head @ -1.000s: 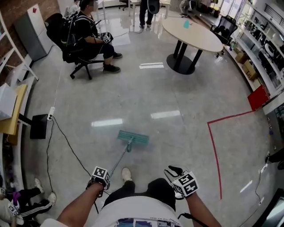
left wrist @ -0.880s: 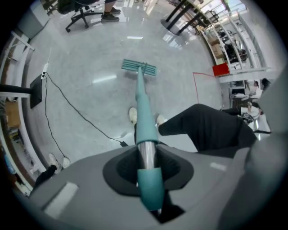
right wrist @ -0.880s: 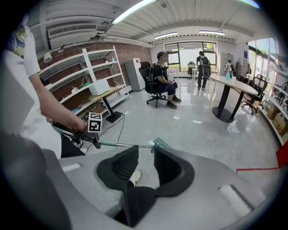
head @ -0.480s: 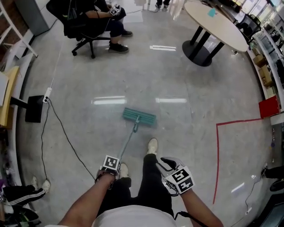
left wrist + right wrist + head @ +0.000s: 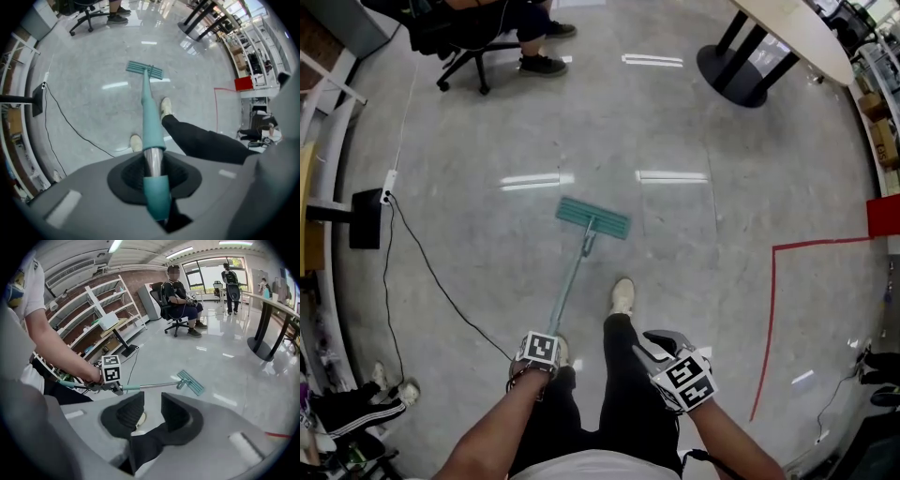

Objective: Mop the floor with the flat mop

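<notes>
The flat mop's teal head point(image 5: 593, 217) lies flat on the grey floor point(image 5: 694, 253) ahead of the person's feet. Its handle point(image 5: 567, 286) slants back to my left gripper point(image 5: 536, 352), which is shut on the handle. In the left gripper view the teal and metal handle point(image 5: 152, 161) sits clamped between the pads and runs out to the mop head point(image 5: 144, 69). My right gripper point(image 5: 661, 345) hovers at the lower right, off the mop. Its pads point(image 5: 176, 409) stand apart with nothing between them. That view also shows the mop head point(image 5: 191, 382).
A black cable point(image 5: 431, 281) runs from a power strip point(image 5: 391, 183) across the floor at left, by a black stand base point(image 5: 366, 217). A person's office chair point(image 5: 459, 56) is at far left. A round table's base point(image 5: 748, 80) is far right. Red tape point(image 5: 772, 309) marks the right.
The mop head has slid forward, away from the person, who has stepped forward. The view has tipped further down. Both grippers keep their states.
</notes>
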Demonstrator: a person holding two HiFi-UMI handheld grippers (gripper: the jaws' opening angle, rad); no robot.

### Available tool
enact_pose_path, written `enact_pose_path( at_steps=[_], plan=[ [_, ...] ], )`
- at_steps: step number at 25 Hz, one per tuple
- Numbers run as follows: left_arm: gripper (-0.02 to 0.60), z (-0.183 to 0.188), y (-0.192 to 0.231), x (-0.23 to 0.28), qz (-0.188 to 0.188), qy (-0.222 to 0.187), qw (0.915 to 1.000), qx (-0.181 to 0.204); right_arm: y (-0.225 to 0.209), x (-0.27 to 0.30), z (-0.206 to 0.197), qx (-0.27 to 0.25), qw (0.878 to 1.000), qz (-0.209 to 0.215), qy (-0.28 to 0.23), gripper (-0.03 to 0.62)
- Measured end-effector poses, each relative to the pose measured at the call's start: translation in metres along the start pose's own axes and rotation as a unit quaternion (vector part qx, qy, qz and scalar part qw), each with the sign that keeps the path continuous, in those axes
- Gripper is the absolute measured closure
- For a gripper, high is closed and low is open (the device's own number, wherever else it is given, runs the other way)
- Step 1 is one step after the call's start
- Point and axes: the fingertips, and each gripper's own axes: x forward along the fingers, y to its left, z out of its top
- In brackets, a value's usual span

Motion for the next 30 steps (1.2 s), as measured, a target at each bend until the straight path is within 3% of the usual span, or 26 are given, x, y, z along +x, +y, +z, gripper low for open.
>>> enact_pose_path(
  at_steps=[4,16,30],
  plan=[
    [0.499,0.014,0.004,-0.001,-0.008,-0.026,0.9996,0.01,-0.011,0.003,-0.016,0.019,1.0,0.008,0.015,0.481],
    [0.502,0.073,-0.015,-0.01,-0.046,-0.024,0.9987,-0.004,-0.045,-0.005,-0.023,0.055,0.998,-0.001,0.015,0.482],
    [0.5,0.18,-0.029,-0.038,-0.06,-0.04,0.9974,-0.006,-0.076,-0.002,-0.03,0.09,0.996,-0.011,0.013,0.482]
  ],
)
